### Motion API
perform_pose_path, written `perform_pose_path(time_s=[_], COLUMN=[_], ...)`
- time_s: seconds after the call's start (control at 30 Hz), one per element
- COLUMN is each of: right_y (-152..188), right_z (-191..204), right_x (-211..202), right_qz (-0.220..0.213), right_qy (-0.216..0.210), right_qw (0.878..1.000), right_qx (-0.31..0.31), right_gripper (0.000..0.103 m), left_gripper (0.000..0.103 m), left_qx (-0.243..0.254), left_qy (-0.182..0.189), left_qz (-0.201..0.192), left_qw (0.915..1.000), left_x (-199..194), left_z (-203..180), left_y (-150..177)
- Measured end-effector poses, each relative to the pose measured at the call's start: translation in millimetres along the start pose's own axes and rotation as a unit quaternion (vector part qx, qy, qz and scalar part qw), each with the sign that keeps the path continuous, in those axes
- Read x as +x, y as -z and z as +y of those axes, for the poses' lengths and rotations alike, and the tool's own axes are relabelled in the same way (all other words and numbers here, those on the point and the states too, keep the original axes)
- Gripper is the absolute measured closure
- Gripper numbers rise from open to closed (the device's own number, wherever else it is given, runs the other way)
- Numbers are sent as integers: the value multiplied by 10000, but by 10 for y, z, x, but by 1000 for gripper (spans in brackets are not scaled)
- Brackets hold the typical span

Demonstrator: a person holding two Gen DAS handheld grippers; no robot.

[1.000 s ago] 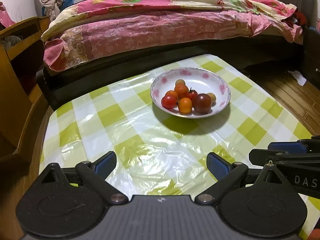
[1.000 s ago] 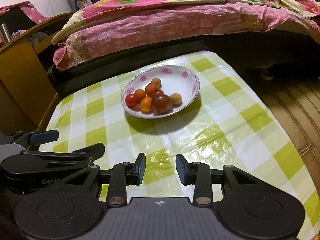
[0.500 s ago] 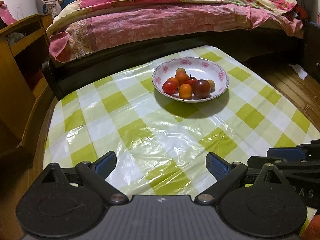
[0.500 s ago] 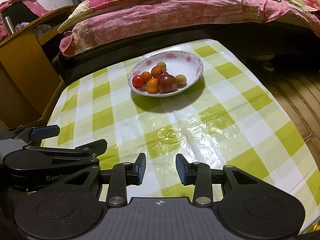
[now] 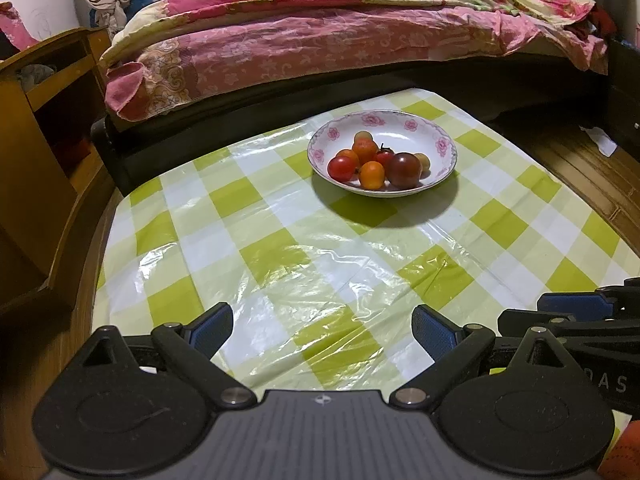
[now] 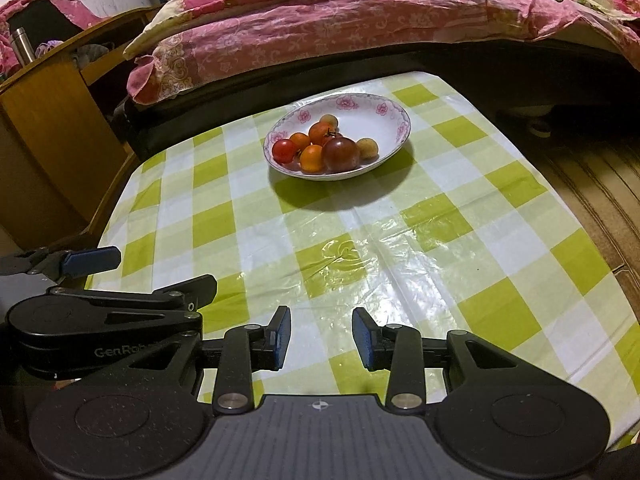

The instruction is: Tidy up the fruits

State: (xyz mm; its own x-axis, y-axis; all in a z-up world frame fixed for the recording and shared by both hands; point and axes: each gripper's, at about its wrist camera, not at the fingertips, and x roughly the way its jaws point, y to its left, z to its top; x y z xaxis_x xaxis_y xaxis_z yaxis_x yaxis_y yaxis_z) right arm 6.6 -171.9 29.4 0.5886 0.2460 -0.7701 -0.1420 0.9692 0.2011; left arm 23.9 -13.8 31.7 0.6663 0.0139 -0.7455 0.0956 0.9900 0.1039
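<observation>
A white bowl (image 5: 436, 136) (image 6: 390, 118) with pink flowers on its rim stands at the far end of the green-checked table (image 5: 280, 248) (image 6: 460, 248). It holds several small fruits: red and orange tomatoes, a big dark red one (image 5: 404, 165) (image 6: 340, 154) and small yellowish ones. Over the near edge of the table, far from the bowl, my left gripper (image 5: 322, 328) is open wide with nothing in it. My right gripper (image 6: 322, 336) hangs beside it, jaws a narrow gap apart and empty. Each gripper shows at the side of the other's view.
A bed (image 5: 340, 40) with a pink flowered quilt runs behind the table. A wooden shelf unit (image 5: 44, 128) stands at the left. Wooden floor (image 5: 576, 168) lies to the right. Something orange (image 5: 624, 452) shows at the bottom right corner of the left wrist view.
Both grippers have drawn back from the bowl, which now looks smaller and farther off. More of the tablecloth shows in front. Neither gripper's jaws have visibly changed.
</observation>
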Motion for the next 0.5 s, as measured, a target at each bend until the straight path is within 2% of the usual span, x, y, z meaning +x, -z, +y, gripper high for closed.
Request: perform_pose_path(time_s=[0.5], right_y=[20], right_z=[2], right_x=[-2], right_qz=[10], right_qy=[51], right_qw=[10000], right_qx=[7], right_gripper=[70], left_gripper=[0], left_qx=[18], left_qy=[-38], left_qz=[28], left_qw=[10000], left_x=[-35], left_z=[13], left_y=[44])
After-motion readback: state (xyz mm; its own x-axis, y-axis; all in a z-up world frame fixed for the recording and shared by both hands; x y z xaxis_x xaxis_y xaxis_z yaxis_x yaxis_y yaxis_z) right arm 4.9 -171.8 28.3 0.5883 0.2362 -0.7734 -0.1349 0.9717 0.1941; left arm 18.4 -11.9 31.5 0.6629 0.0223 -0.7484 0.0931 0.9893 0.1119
